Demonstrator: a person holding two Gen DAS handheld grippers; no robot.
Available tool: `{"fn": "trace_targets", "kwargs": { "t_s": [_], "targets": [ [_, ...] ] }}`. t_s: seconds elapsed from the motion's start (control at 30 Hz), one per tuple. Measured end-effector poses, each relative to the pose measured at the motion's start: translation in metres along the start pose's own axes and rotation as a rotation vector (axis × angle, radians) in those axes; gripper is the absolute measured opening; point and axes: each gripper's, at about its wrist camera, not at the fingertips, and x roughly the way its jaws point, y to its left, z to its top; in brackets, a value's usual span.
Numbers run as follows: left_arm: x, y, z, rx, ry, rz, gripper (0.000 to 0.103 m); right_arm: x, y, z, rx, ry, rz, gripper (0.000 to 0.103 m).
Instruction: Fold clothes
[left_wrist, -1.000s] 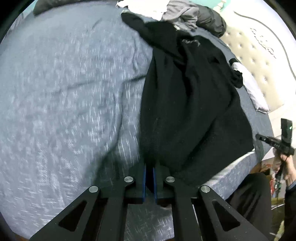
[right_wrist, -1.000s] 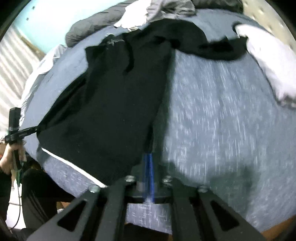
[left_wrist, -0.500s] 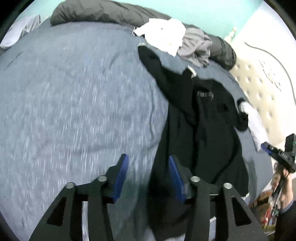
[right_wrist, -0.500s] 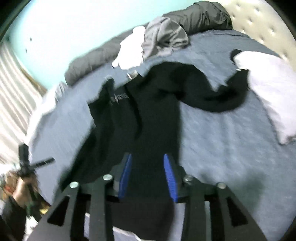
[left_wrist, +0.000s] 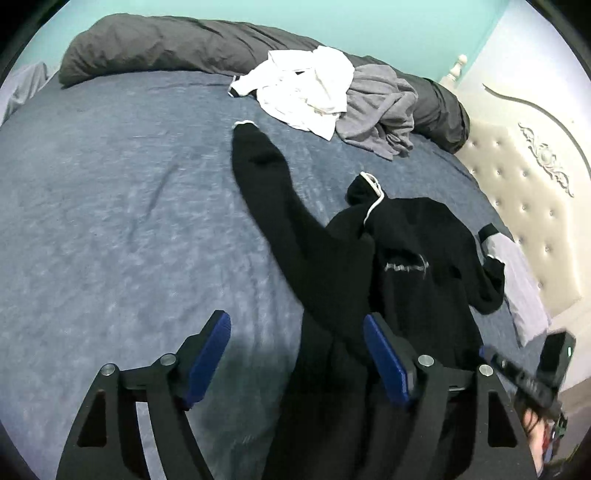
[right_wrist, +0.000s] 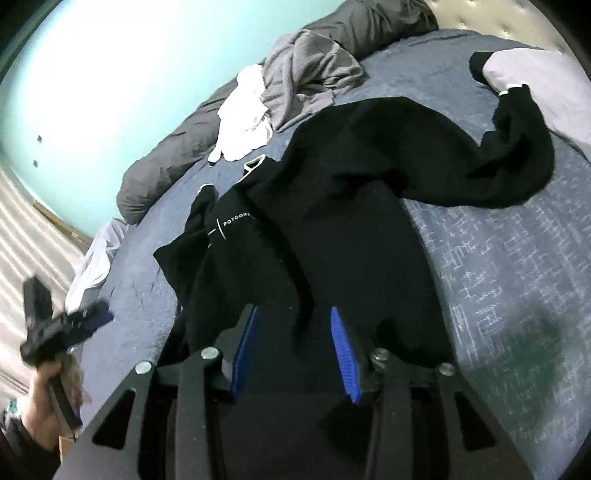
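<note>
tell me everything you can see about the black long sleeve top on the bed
The black long-sleeved fabric top lies spread on the blue-grey bedspread, partly rumpled. It has thin white trim at the collar and cuffs and small white chest lettering. One sleeve stretches toward the pile of white and grey clothes; the other curls onto the pale pillow. Neither tool grips it.

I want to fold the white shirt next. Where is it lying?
The white shirt lies crumpled at the far side of the bed in both views, against the dark duvet, touching the grey garment.
</note>
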Motion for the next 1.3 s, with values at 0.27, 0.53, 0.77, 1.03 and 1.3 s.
{"fn": "trace_targets", "kwargs": {
  "t_s": [0.27,0.53,0.77,1.03,1.3],
  "targets": [
    [0.062,-0.015,0.020,-0.041,0.014,-0.054,0.079,0.012,-0.006,0.001,-0.016,-0.001,0.009,0.046],
    [0.089,-0.023,0.028,0.026,0.035,-0.034,0.021,0.015,-0.017,0.009,-0.004,-0.030,0.007,0.046],
    [0.054,-0.019,0.043,0.053,-0.047,-0.009,0.007,0.019,-0.008,0.009,-0.042,-0.039,0.026,0.046],
    [-0.024,0.041,0.069,-0.085,-0.208,0.115,0.006,0.016,-0.005,0.010,-0.053,-0.048,0.042,0.046],
    [-0.068,0.101,0.076,-0.155,-0.216,0.293,0.006,0.018,-0.002,0.012,-0.060,-0.044,0.054,0.046]
  ]
}}
